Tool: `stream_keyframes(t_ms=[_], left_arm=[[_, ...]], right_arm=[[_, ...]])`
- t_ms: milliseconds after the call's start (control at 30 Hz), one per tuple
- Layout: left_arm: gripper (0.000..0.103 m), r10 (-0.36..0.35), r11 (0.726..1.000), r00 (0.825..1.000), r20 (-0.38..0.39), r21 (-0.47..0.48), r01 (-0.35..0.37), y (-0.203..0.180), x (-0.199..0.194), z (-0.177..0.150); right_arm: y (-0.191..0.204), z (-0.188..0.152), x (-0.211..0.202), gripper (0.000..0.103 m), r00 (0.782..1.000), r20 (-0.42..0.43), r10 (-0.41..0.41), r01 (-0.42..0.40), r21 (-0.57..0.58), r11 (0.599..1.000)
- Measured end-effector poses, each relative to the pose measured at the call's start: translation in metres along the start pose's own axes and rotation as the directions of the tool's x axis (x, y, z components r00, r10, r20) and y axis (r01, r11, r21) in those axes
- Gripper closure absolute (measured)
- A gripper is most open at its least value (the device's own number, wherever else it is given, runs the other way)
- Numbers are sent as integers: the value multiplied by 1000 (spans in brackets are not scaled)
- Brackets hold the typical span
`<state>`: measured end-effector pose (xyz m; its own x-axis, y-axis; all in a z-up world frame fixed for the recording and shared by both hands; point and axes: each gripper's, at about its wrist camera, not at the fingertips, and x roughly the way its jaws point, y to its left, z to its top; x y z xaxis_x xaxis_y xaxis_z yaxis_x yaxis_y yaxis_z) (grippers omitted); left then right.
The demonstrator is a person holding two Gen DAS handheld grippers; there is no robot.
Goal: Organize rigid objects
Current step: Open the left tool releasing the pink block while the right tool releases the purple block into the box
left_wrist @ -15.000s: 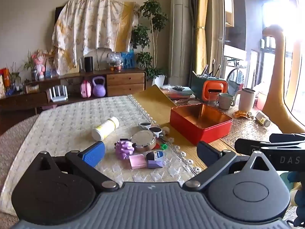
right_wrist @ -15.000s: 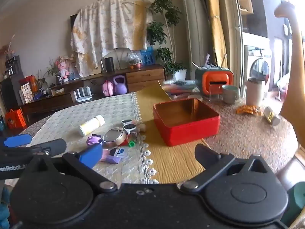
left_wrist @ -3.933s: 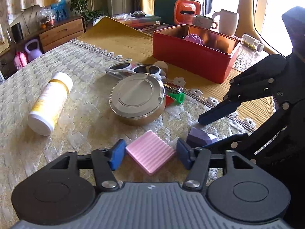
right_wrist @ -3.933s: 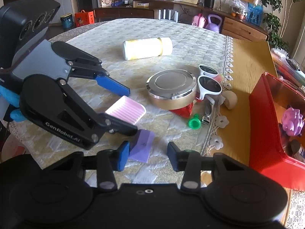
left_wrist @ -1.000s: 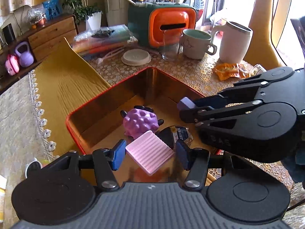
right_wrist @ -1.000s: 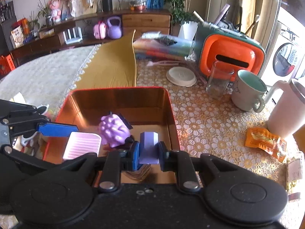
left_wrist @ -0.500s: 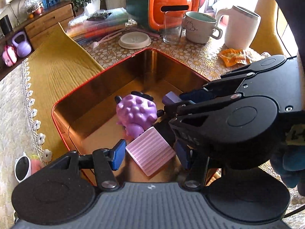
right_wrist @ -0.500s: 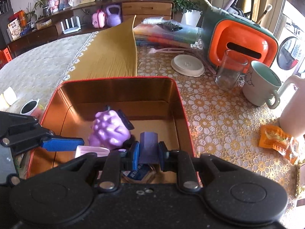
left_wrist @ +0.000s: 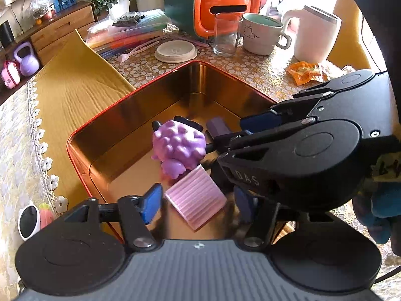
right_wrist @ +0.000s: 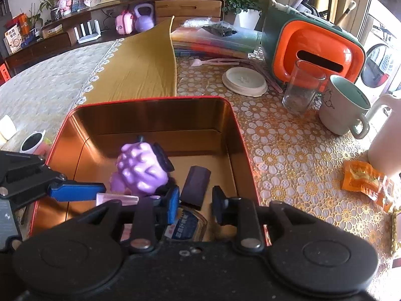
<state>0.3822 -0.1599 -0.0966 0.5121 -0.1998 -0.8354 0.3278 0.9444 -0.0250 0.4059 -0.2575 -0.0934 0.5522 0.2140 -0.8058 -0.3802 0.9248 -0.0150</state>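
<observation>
- Pink block (left_wrist: 196, 198) sits between the spread left tongs (left_wrist: 198, 202), inside the red tin (left_wrist: 82, 128).
- Right tongs (right_wrist: 195, 204) stand parted, purple block (right_wrist: 195, 186) loose between them, beside purple toy (right_wrist: 141, 169).

left gripper (left_wrist: 198, 204): black frame, blue finger pads, silver screws, ribbed grey body | right gripper (right_wrist: 195, 204): black frame, blue pad, white "DAS" lettering | blue glove (left_wrist: 378, 213)
</observation>
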Motion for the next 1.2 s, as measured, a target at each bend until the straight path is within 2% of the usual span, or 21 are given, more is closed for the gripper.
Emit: stream_keyframes(t_ms=[267, 567, 1200], left_arm=[[35, -22, 999, 999, 35, -31, 23, 4, -16, -7], [35, -44, 996, 996, 78, -68, 49, 10, -48, -18], [35, -13, 996, 985, 169, -86, 28, 33, -130, -63]], right_arm=[[1, -4, -16, 66, 1000, 19, -2, 2, 10, 1000], [4, -10, -45, 64, 999, 43, 23, -24, 39, 999], [47, -29, -117, 47, 986, 151, 68, -68, -4, 998]])
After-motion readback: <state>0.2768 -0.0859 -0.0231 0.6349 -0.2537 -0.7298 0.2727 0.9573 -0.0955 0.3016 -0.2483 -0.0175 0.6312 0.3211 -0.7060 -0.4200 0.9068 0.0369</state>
